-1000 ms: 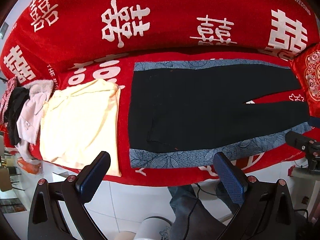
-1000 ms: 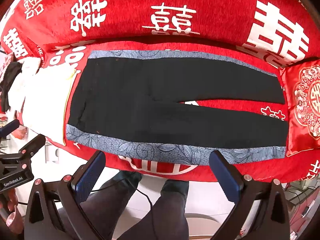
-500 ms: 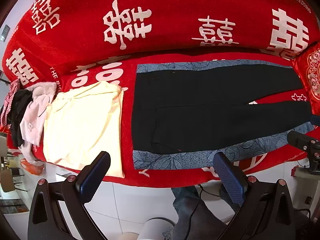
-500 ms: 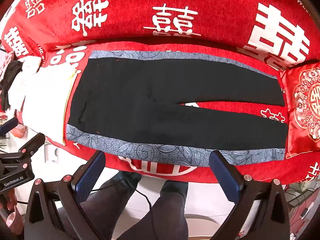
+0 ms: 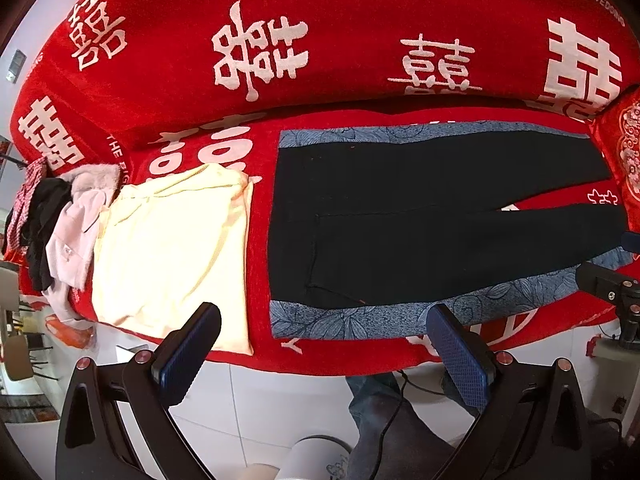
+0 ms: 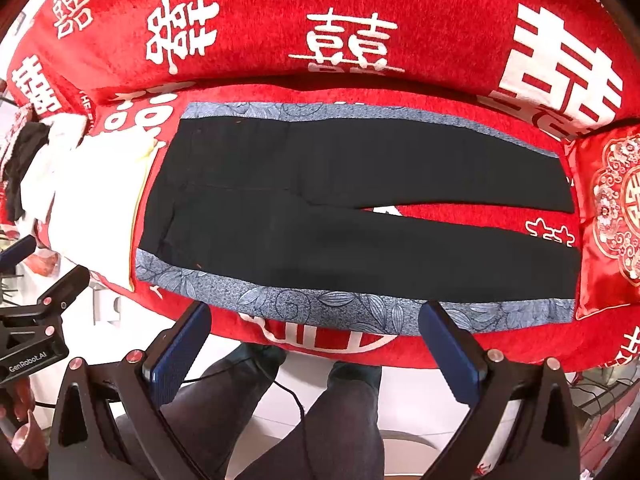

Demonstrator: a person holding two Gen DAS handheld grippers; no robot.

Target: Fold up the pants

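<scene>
The black pants (image 6: 360, 208) lie flat and unfolded on the red sofa seat (image 6: 320, 344), waistband toward the cream garment (image 5: 168, 248) on the left, both legs running right toward the embroidered cushion (image 6: 612, 216), blue floral side stripes on the near and far edges. Compared with a second ago the left view has drifted slightly, sliding the pants rightward in frame, while the right view barely changes, so no fold has begun and both tools seem to be lining up an approach. The left gripper (image 5: 324, 348) hangs off the sofa's front edge, fingers (image 5: 188, 352) spread wide, holding and touching nothing; the right gripper (image 6: 316, 348) likewise, fingers (image 6: 448, 352) wide apart and empty
</scene>
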